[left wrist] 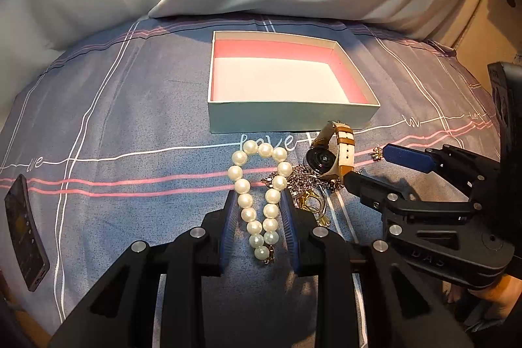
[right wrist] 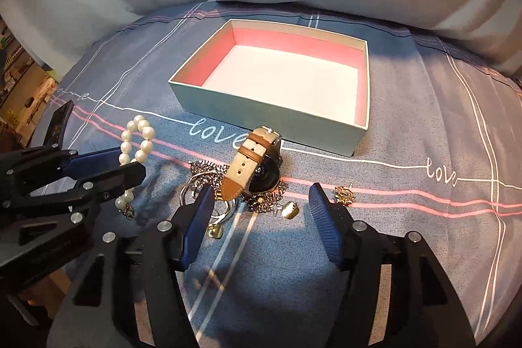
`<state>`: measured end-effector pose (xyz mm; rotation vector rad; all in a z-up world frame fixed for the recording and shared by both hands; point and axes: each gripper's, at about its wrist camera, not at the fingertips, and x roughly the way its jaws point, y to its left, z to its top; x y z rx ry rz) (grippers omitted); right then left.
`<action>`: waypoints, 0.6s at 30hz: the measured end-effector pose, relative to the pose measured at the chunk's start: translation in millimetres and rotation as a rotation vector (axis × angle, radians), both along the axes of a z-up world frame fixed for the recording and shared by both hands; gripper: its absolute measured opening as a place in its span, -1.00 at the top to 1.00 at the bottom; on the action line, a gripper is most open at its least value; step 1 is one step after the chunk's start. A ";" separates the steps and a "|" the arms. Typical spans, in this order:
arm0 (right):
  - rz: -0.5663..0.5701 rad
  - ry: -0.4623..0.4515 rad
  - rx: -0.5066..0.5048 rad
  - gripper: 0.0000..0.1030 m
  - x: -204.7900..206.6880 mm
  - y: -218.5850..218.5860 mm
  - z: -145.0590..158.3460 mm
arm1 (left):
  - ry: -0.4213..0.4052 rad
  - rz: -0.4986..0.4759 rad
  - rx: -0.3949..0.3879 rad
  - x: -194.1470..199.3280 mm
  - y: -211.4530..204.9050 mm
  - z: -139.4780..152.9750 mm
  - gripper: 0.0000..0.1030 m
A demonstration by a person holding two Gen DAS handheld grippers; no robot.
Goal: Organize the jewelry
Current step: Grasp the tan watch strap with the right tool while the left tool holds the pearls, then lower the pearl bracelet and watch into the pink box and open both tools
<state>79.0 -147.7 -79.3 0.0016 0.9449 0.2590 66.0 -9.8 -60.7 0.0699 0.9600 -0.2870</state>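
Sitting around the pearl bracelet (left wrist: pixel 257 201), the left gripper (left wrist: pixel 259 219) has its blue pads beside the beads, but I cannot tell if they squeeze. The right gripper (right wrist: pixel 261 227) is wide apart, holding nothing. At its 12 o'clock lies the watch (right wrist: pixel 257 162), then the box (right wrist: pixel 359 132).

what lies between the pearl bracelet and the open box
Only bare grey striped bedsheet with the word "love" separates white pearl bracelet from pink-lined box, in the left wrist view.
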 end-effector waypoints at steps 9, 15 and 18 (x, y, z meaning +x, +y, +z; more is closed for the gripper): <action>-0.012 0.038 0.005 0.69 22.5 18.4 -15.5 | 0.003 0.008 0.012 0.1 2.8 0.2 0.50; -0.001 -0.025 -0.020 0.70 8.0 15.9 12.0 | -0.013 -0.013 -0.001 6.9 -3.5 9.0 0.50; 0.006 -0.063 -0.016 0.70 10.9 12.3 33.5 | -0.046 -0.019 -0.017 18.0 -9.1 24.4 0.50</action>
